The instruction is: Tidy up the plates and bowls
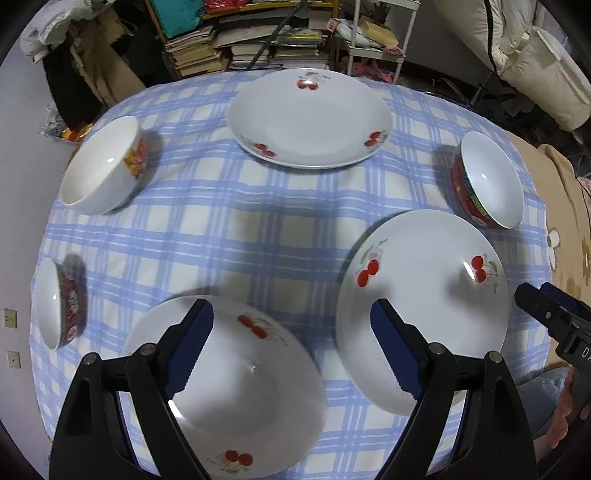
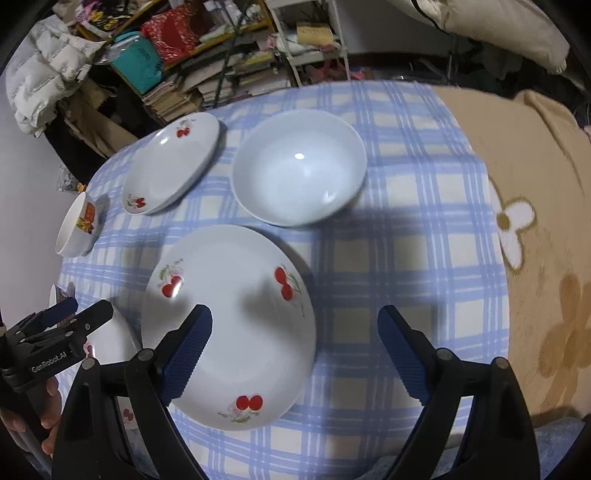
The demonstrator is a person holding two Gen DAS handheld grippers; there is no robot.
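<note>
Left gripper: pointed steeply down at the table, jaws spread wide, nothing between the blue pads; it hangs above the gap between the two nearest plates.
Left hand: seen from the right wrist camera at the lower left edge, fingers wrapped round the black handle of that gripper.
Right gripper: also tipped steeply downward, jaws wide apart and holding nothing; its left finger sits over the near-right plate, its right finger over bare cloth.
Right hand: partly visible at the lower right edge of the left wrist view, gripping the tool body; only fingers show.
Near-left plate: white with red cherries, flat on the cloth, under the left gripper's left finger.
Near-right plate: same cherry pattern, flat on the cloth just beside the near-left one, not touching it.
Dark red bowl: at the left edge of the table, upright.
Red-and-green bowl: beyond the near-right plate, close to its far rim; upright, white inside.
Orange-patterned bowl: far left, upright, well apart from the others.
Far plate: cherry pattern, at the far edge.
Tablecloth: blue and cream check.
Background: stacked books and a white rack behind the table.
</note>
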